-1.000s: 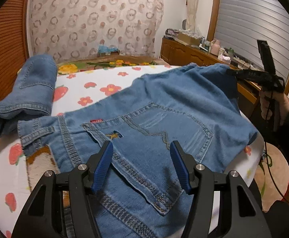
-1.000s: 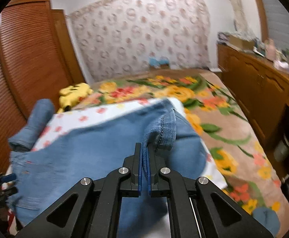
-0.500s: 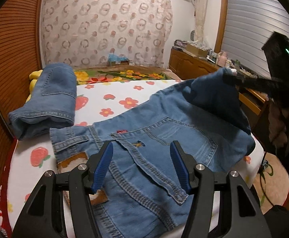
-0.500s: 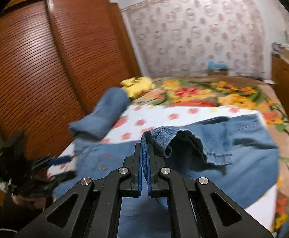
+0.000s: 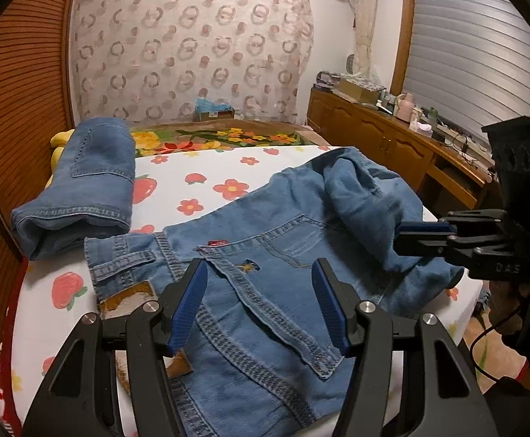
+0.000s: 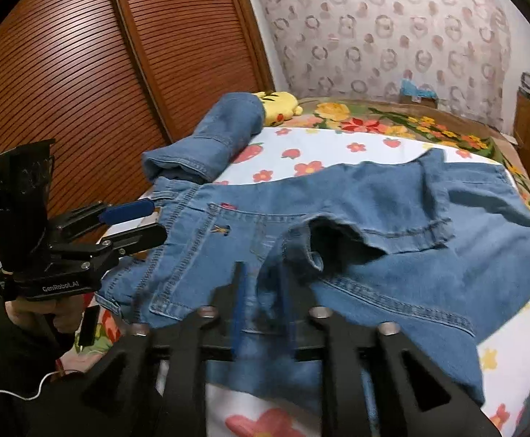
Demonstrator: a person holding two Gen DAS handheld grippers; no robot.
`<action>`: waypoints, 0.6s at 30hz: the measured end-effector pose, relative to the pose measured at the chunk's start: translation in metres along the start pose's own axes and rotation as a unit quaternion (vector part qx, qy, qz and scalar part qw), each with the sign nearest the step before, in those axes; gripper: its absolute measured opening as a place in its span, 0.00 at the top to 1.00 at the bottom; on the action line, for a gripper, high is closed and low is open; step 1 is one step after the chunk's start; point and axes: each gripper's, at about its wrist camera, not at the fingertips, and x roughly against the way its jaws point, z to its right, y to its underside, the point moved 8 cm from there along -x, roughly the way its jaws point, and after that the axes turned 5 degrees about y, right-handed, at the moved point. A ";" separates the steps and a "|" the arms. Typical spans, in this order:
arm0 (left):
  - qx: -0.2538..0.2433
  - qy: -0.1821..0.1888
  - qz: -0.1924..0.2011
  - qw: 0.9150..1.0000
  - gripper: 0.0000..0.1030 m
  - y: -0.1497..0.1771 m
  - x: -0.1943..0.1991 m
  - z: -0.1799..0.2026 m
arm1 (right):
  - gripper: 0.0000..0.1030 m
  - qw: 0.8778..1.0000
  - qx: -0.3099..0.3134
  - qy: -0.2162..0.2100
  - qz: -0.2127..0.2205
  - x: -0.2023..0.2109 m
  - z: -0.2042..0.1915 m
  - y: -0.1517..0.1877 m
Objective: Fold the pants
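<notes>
Blue denim pants (image 5: 283, 255) lie across the flowered bed sheet (image 5: 210, 182), seat side up, with one leg doubled back over the seat. My left gripper (image 5: 259, 306) hovers open over the back pocket near the waistband, holding nothing. The right wrist view shows it at the waistband end (image 6: 152, 222). My right gripper (image 6: 263, 313) is blurred and its jaws are opening. The leg's hem (image 6: 301, 251) droops between and just beyond its fingers. From the left wrist view the right gripper (image 5: 401, 235) sits at the folded leg's edge.
A second folded pair of jeans (image 5: 82, 182) lies at the bed's far left, beside a yellow plush toy (image 6: 279, 103). Louvered wooden wardrobe doors (image 6: 82, 73) run along that side. A cluttered wooden sideboard (image 5: 392, 145) stands on the other. A person's hand (image 6: 39, 313) holds the left gripper.
The right gripper swung the leg hem across toward the waistband end and its shut jaws have parted. The leg now lies doubled over the seat. The left gripper stayed open, drawing back slightly.
</notes>
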 end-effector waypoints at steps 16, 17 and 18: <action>-0.041 0.053 -0.022 0.998 0.41 -0.015 -0.038 0.050 | 0.61 0.994 -0.012 0.105 0.024 -0.015 0.040 -0.009; -0.043 0.061 -0.025 0.997 0.41 -0.015 -0.042 0.055 | 0.61 0.994 -0.016 0.110 0.021 -0.021 0.044 -0.011; -0.043 0.067 -0.028 0.996 0.41 -0.016 -0.045 0.058 | 0.61 0.993 -0.020 0.114 0.019 -0.023 0.050 -0.011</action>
